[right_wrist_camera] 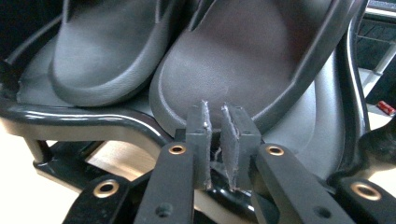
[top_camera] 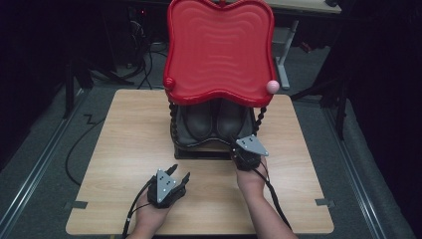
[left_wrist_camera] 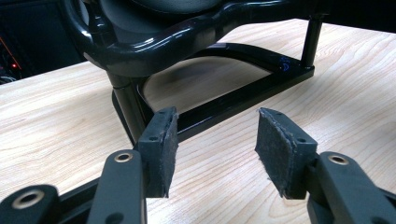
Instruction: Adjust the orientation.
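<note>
On the lower shelf of the rack [top_camera: 181, 145], under the red tray [top_camera: 219, 50], a pair of dark shoes [right_wrist_camera: 224, 65] stands side by side. Their toes point toward the person, and their long axis runs from the far side of the table [top_camera: 124, 149] to the near side. The right gripper [right_wrist_camera: 215, 126] is just at the toe of one shoe, with its jaws almost closed and nothing between them. I judge that this is the approach step of a grasp: next the jaws must open and take the shoe's toe edge. The left gripper [left_wrist_camera: 215, 135] rests apart on the table, near the rack's base, jaws wide and empty.
</note>
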The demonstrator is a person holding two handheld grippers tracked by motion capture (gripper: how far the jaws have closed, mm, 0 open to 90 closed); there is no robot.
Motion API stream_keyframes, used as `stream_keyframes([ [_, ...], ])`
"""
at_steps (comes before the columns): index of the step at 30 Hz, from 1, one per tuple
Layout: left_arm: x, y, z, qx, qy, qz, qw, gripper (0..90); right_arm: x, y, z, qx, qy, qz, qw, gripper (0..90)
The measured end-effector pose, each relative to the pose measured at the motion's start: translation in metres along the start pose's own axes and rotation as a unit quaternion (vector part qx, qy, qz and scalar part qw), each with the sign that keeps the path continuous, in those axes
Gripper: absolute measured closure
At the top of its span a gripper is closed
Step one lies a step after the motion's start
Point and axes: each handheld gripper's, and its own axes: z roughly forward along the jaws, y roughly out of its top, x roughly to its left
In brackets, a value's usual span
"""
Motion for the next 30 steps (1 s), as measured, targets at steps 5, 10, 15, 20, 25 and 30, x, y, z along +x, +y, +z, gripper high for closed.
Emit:
stream_keyframes([
  [5, 0.001, -0.001, 0.000, 0.000, 0.000, 0.000, 1.0000, 48.7, 0.002, 0.000, 0.000, 0.002, -0.002, -0.006, 1.0000, 81.0],
  [10, -0.001, -0.001, 0.000, 0.000, -0.001, 0.007, 1.0000, 48.4, 0.003, -0.003, -0.001, 0.007, 0.002, -0.010, 0.9999, 79.7],
  [15, 0.001, -0.003, -0.001, 0.000, 0.001, 0.007, 1.0000, 47.7, 0.003, 0.001, -0.009, -0.009, 0.009, -0.005, 0.9999, 76.5],
  [20, 0.003, -0.006, -0.002, -0.001, 0.003, 0.007, 1.0000, 45.3, -0.001, 0.002, -0.022, -0.018, 0.020, -0.003, 0.9996, 69.0],
  [25, 0.008, -0.011, -0.004, 0.004, 0.004, 0.006, 1.0000, 44.7, -0.003, -0.006, -0.027, -0.015, 0.032, -0.006, 0.9993, 61.1],
  [30, 0.015, -0.014, -0.004, 0.013, 0.002, -0.010, 0.9999, 44.3, -0.008, -0.024, -0.033, 0.002, 0.049, -0.005, 0.9988, 52.5],
])
